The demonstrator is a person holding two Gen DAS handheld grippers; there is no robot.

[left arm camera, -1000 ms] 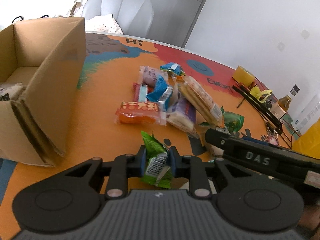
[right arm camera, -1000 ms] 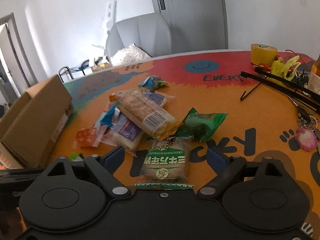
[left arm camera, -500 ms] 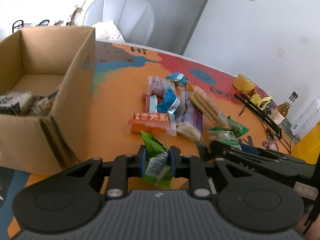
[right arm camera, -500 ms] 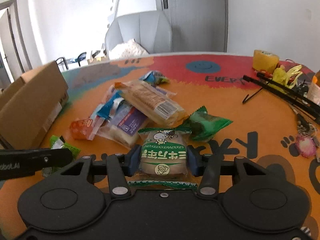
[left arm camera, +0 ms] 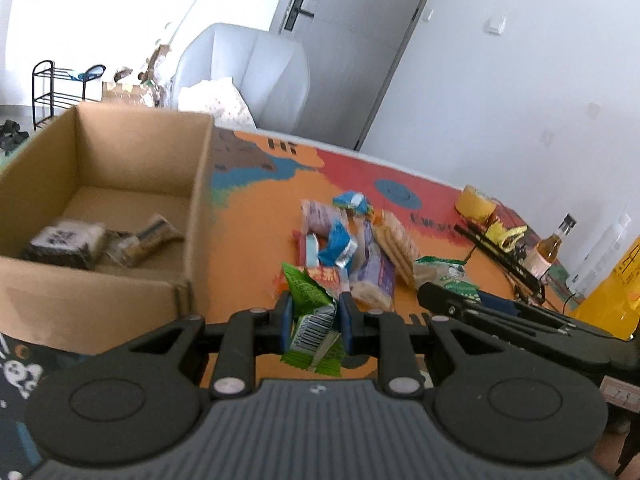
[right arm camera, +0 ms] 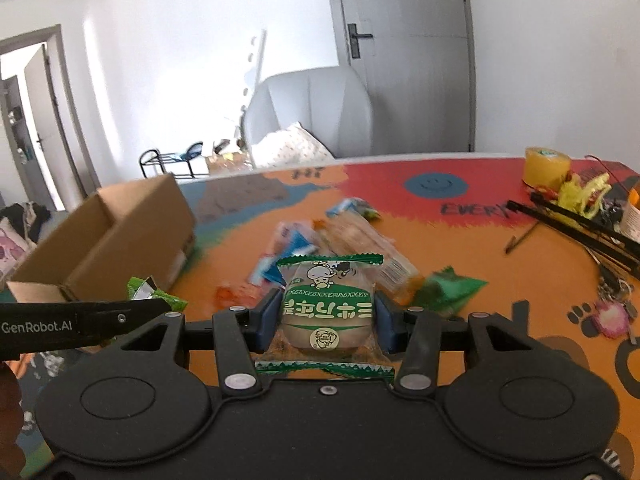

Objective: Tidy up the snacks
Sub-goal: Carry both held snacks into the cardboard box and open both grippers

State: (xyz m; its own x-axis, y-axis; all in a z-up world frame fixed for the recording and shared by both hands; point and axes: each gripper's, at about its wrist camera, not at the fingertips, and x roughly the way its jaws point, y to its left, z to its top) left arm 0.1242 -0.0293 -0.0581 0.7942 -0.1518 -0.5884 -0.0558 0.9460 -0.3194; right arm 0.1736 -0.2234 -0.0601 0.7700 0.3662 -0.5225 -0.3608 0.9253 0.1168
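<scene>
My left gripper (left arm camera: 314,322) is shut on a small green snack packet (left arm camera: 314,320) and holds it above the table, just right of the open cardboard box (left arm camera: 100,208). The box holds a dark packet (left arm camera: 62,242) and a clear-wrapped snack (left arm camera: 148,238). My right gripper (right arm camera: 326,320) is shut on a green-and-white bun packet (right arm camera: 327,308), lifted above the table. The snack pile (left arm camera: 352,248) lies on the orange table beyond both grippers; in the right wrist view the pile (right arm camera: 332,244) is blurred. The left gripper and its green packet (right arm camera: 154,294) show at the left of the right wrist view.
A yellow tape roll (right arm camera: 547,166), black hangers (right arm camera: 580,226), keys with a pink charm (right arm camera: 612,316) and a bottle (left arm camera: 554,246) sit at the table's right side. A loose green packet (right arm camera: 452,290) lies right of the pile. A grey chair (left arm camera: 244,76) stands behind the table.
Both grippers have risen with their packets. The left has moved up toward the box, so its inside now shows. The right closed on the bun packet and lifted it off the table.
</scene>
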